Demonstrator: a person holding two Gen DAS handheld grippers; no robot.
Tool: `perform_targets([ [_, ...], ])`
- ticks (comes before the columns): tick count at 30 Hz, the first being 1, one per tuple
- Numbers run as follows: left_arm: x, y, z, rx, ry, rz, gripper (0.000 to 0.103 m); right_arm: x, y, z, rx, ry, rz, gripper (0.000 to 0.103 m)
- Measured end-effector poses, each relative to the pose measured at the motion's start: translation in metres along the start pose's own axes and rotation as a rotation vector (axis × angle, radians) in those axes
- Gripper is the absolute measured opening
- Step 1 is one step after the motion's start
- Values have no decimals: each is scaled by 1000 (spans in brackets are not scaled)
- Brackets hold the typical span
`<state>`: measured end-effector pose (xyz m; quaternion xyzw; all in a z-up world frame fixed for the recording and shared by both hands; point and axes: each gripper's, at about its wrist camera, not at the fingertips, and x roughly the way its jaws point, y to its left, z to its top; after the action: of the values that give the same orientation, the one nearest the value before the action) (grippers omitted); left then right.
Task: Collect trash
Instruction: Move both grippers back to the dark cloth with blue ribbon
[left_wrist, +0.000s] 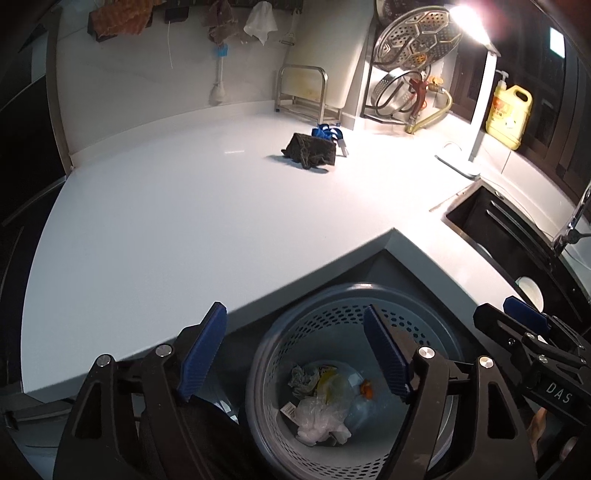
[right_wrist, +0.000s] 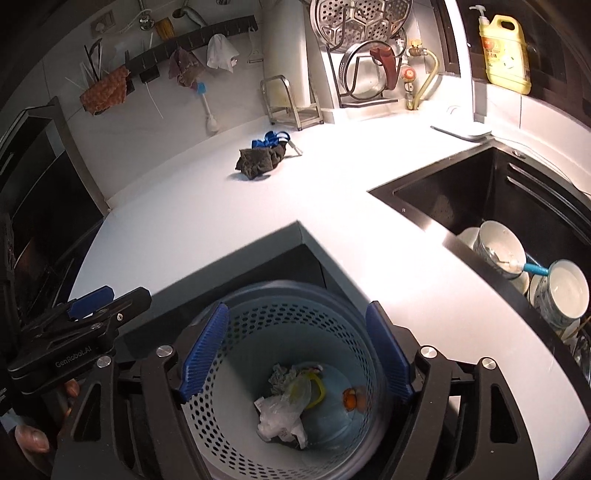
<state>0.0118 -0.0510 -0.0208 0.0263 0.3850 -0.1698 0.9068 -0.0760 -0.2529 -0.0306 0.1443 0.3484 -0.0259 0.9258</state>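
Both grippers (left_wrist: 295, 350) (right_wrist: 297, 350) gape empty over the trash bin (right_wrist: 236, 325) — wrappers (right_wrist: 280, 410) inside.

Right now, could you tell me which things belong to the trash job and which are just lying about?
Job: perforated grey-blue trash bin, crumpled white plastic wrapper, orange scrap.
Lying about: dark crumpled rag, yellow detergent jug, dirty white bowls.

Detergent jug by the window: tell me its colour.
Yellow detergent jug, with a white pump; the right wrist view shows it best.
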Motion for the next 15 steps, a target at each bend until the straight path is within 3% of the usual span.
perform_targets([
  [15, 29, 26, 99, -62, -139, 90, 85, 62, 19, 117, -120, -94, -3, 79],
])
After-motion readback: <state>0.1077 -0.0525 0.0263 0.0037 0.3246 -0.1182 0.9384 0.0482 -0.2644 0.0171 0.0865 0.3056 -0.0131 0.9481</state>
